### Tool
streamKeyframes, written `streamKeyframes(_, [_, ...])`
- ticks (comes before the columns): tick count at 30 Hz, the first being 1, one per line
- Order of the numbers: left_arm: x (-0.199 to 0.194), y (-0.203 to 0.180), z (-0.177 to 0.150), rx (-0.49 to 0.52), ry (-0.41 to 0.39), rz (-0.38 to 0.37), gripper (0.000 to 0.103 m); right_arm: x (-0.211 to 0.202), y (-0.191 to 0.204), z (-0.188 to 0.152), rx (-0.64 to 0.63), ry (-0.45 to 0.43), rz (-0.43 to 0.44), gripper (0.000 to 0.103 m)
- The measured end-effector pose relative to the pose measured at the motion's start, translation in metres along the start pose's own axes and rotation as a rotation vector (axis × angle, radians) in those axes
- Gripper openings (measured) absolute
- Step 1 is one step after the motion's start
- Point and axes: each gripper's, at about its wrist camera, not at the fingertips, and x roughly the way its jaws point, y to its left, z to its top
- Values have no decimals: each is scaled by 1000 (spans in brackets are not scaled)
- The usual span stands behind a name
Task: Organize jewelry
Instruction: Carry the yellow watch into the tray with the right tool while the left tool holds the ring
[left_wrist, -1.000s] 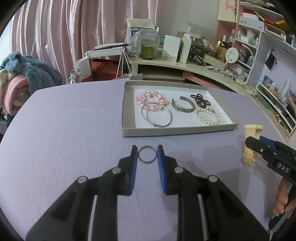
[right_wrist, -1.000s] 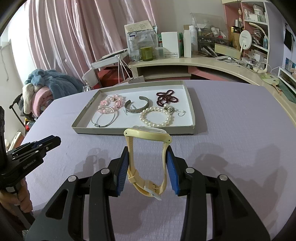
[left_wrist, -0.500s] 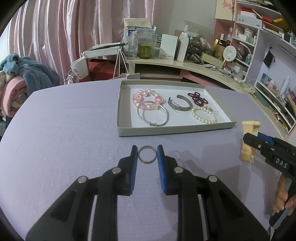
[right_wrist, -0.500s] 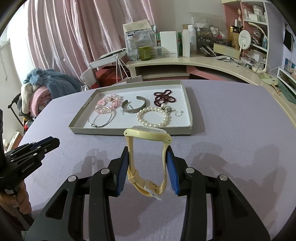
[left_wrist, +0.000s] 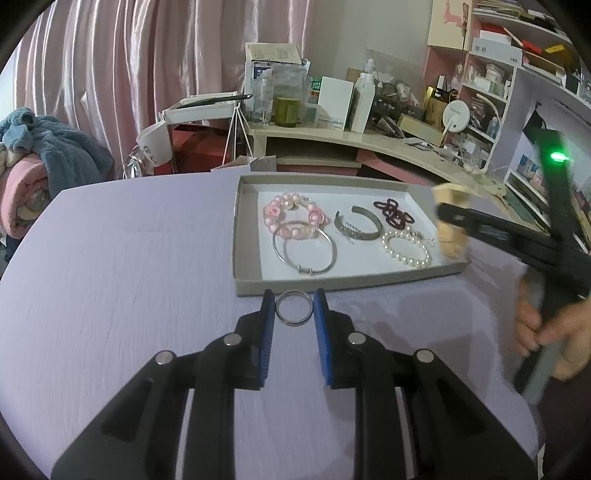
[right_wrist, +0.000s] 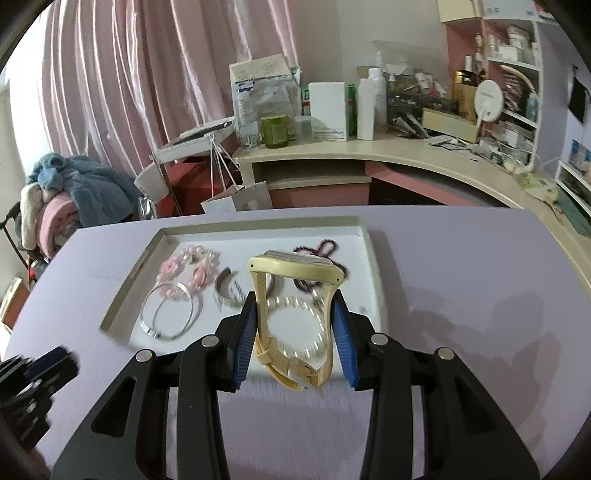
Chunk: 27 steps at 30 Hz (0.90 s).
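Note:
My left gripper is shut on a small silver ring and holds it just before the near wall of the grey cardboard tray. The tray holds a pink bead bracelet, a silver bangle, a silver cuff, dark red beads and a pearl bracelet. My right gripper is shut on a cream yellow watch and holds it over the tray's near right part. In the left wrist view the right gripper is blurred above the tray's right end.
The tray lies on a lavender table. Behind it stands a cluttered beige desk with boxes and bottles, and shelves at the right. A pile of blankets sits at the far left.
My right gripper has moved forward with the watch from before the tray to over it. My left gripper has moved closer to the tray's near wall with the ring.

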Motion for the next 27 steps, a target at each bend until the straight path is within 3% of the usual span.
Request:
streamKeyframes(5, [7, 4, 10, -2, -5, -11, 22, 31, -1, 10, 31, 23, 10, 42])
streamKeyframes(7, [10, 5, 13, 0, -7, -15, 22, 37, -2, 11, 41, 37, 0, 50])
streamKeyframes(10, [14, 6, 16, 3, -12, -27, 22, 28, -8, 10, 76, 18, 23, 62])
streamKeyframes(16, [31, 2, 25, 2, -3, -53, 22, -3, -27, 1, 156, -44, 44, 70])
streamKeyframes(21, [54, -11, 42, 0, 4, -79, 22, -18, -26, -6, 122, -119, 1, 70])
streamKeyframes(27, [97, -25, 67, -10, 27, -81, 22, -23, -30, -5, 107, -147, 16, 70])
